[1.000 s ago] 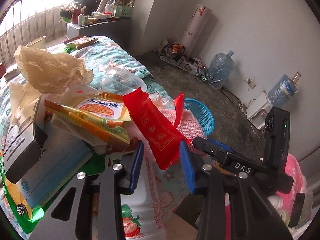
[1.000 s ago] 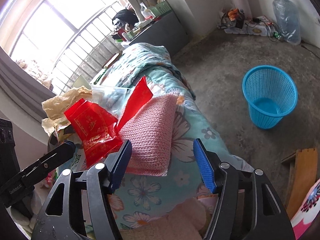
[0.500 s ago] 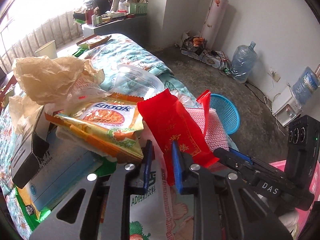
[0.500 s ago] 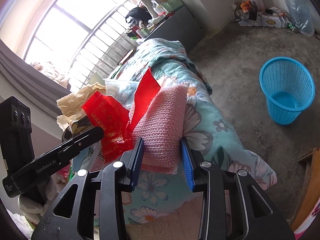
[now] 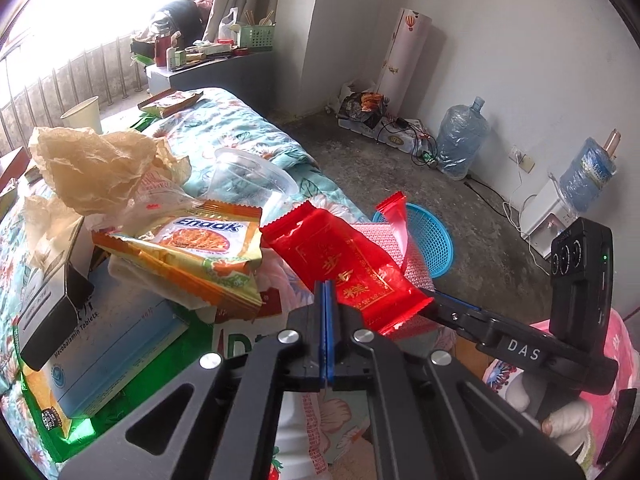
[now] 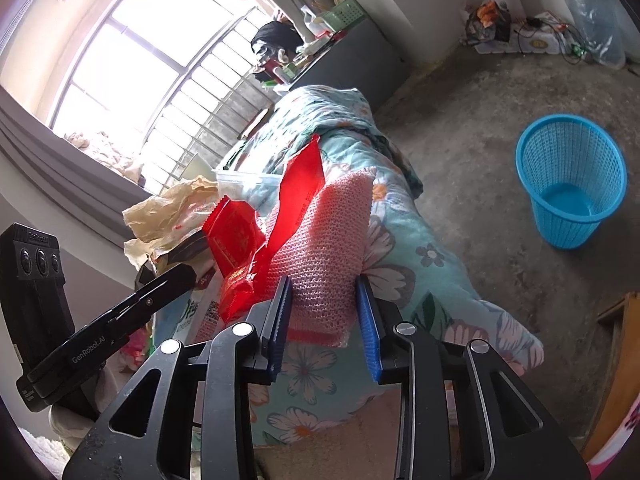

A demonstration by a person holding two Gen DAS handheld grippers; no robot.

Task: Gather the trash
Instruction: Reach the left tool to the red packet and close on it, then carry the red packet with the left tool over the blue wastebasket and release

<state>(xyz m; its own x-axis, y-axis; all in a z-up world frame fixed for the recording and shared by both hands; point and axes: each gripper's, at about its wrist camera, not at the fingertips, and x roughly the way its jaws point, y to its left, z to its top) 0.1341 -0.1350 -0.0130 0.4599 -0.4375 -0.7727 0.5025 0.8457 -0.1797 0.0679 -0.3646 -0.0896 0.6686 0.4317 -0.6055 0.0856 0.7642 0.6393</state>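
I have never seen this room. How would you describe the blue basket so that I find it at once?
Start from the bed with the floral quilt, whose top is piled with wrappers and boxes. On the bare grey floor beside it stands the blue plastic basket, upright and by itself. Its open lattice wall and bright blue colour set it apart from the pale water bottles by the wall.

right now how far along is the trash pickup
Done: nothing yet; the blue basket on the floor looks empty. In hand: the left claw is shut at the edge of the red wrapper, though a firm pinch cannot be confirmed; the right claw is closing on the pink knitted cloth. Left: the orange snack packet, crumpled paper and clear cup on the bed.
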